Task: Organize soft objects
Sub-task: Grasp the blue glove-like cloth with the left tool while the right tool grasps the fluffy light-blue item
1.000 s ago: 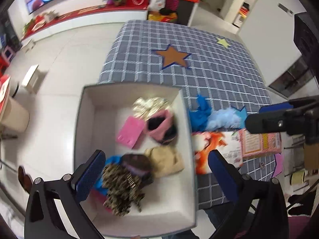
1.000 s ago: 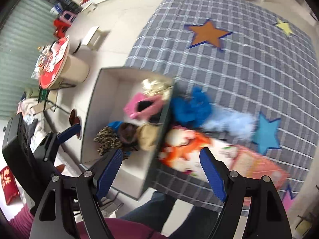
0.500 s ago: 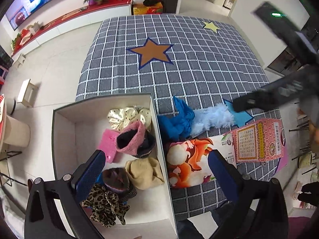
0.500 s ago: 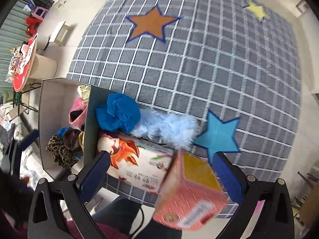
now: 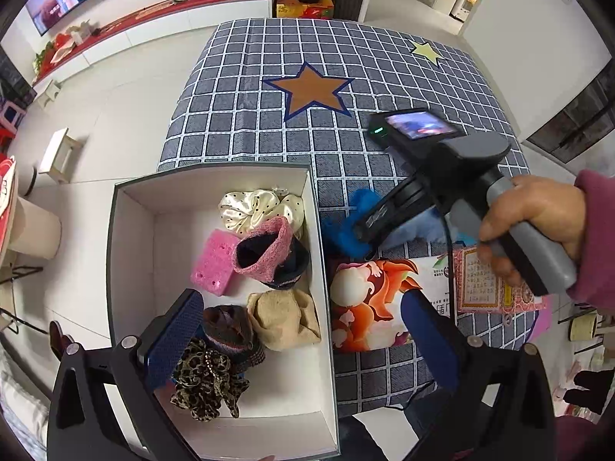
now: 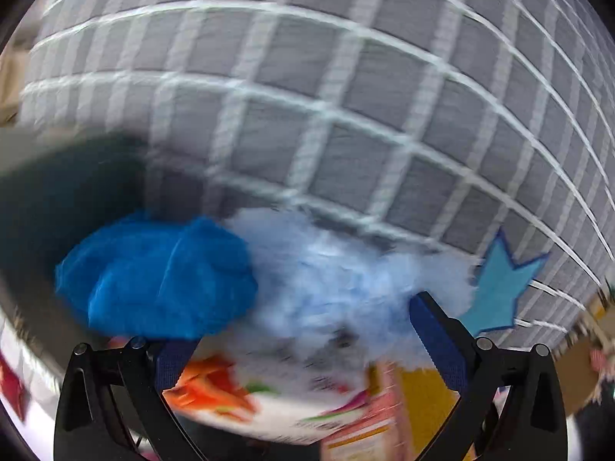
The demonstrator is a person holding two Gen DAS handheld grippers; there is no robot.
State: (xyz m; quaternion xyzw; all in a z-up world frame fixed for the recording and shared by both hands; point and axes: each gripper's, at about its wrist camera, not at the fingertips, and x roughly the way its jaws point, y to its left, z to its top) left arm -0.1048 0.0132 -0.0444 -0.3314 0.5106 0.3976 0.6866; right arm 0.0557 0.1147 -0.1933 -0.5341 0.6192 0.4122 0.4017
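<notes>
A: How are the fingers of the right gripper point(image 6: 307, 330) placed against the soft things?

B: They are spread as wide as they go and nothing is pinched. The pale blue fluffy piece point(image 6: 338, 280) is seen between and just beyond the two blue pads, with the right pad point(image 6: 438, 342) set against its fluffy edge; whether it is touched cannot be told through the blur. The deep blue cloth point(image 6: 161, 280) is bunched just beside it, above the left pad.

A: And where do those two lie in the wider scene?

B: On the grey checked mat point(image 5: 246, 123), just outside the right wall of the white box point(image 5: 130, 253), beside a printed package point(image 5: 369, 299). In the left wrist view they are largely covered by the right gripper, which is held in a hand point(image 5: 534, 223).

A: What is noted of the left gripper point(image 5: 303, 338)?

B: Its jaws are released and empty, hung above the box's near right wall. Inside the box a pink sponge point(image 5: 211, 265), a cream dotted scrunchie point(image 5: 257, 207), a tan cloth point(image 5: 284, 319) and a leopard scrunchie point(image 5: 207, 380) are seen.
</notes>
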